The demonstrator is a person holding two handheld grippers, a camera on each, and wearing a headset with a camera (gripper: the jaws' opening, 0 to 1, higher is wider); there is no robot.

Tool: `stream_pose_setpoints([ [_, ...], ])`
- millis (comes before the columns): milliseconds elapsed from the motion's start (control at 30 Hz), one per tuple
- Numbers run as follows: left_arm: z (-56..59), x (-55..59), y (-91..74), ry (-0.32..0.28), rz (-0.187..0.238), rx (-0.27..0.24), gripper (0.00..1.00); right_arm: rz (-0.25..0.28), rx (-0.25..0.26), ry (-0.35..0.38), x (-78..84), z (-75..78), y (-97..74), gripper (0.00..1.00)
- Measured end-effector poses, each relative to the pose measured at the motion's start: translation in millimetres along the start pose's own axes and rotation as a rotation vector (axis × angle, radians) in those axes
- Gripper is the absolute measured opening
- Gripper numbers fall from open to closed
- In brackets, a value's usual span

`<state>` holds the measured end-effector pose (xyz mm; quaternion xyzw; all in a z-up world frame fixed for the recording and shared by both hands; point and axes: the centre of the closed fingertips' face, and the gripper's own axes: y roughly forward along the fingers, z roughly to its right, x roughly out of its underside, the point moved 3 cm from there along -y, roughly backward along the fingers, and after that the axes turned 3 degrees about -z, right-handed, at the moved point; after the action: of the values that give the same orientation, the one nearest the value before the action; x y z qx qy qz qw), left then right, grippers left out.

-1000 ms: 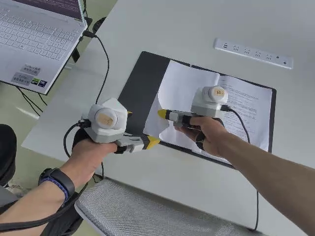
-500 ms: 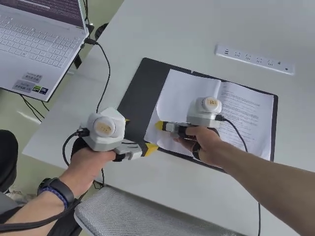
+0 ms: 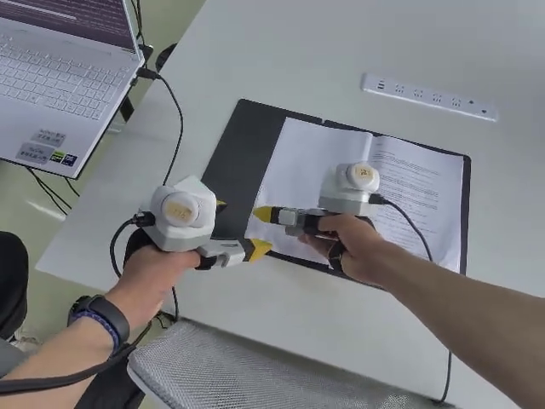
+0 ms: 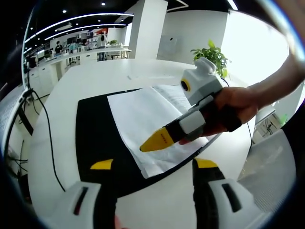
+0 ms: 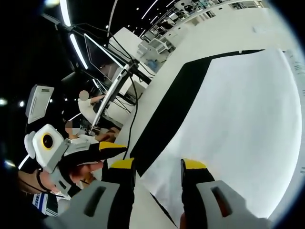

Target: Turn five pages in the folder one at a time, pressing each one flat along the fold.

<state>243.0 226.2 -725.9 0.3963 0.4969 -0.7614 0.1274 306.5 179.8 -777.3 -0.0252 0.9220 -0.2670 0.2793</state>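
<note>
White table (image 3: 341,43) – a broad, pale, matte top. An open laptop (image 3: 60,81) stands at its far left corner: silver keyboard, stickers on the palm rest, screen lit. A black cable (image 3: 174,111) is plugged into the laptop's right side and runs down along the table's left edge. A white power strip (image 3: 428,95) with a row of sockets lies flat towards the far right. A grey mesh chair seat (image 3: 255,375) sits just below the near edge. In the left gripper view, a leafy potted plant (image 4: 212,51) stands beyond the table's end, beside a white column (image 4: 145,31) – with curved ceiling light strips (image 4: 76,21) over distant desks.
</note>
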Motion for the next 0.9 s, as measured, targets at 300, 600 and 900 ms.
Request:
stream_pose_setpoints([
  [300, 0.7, -15.5, 14.1, 0.035, 0.042, 0.014, 0.55, 0.11, 0.022, -0.014, -26.1, 8.6, -46.7, 0.38],
  [600, 2.7, -8.7, 39.4, 0.072, -0.013, 0.037, 0.38, 0.187, 0.077, 0.003, -30.4, 18.1, -94.5, 0.36],
  [900, 1.7, 15.1, 59.3, 0.106, -0.078, 0.028, 0.17, 0.237, 0.11, 0.044, -22.8, 24.9, -125.8, 0.34],
])
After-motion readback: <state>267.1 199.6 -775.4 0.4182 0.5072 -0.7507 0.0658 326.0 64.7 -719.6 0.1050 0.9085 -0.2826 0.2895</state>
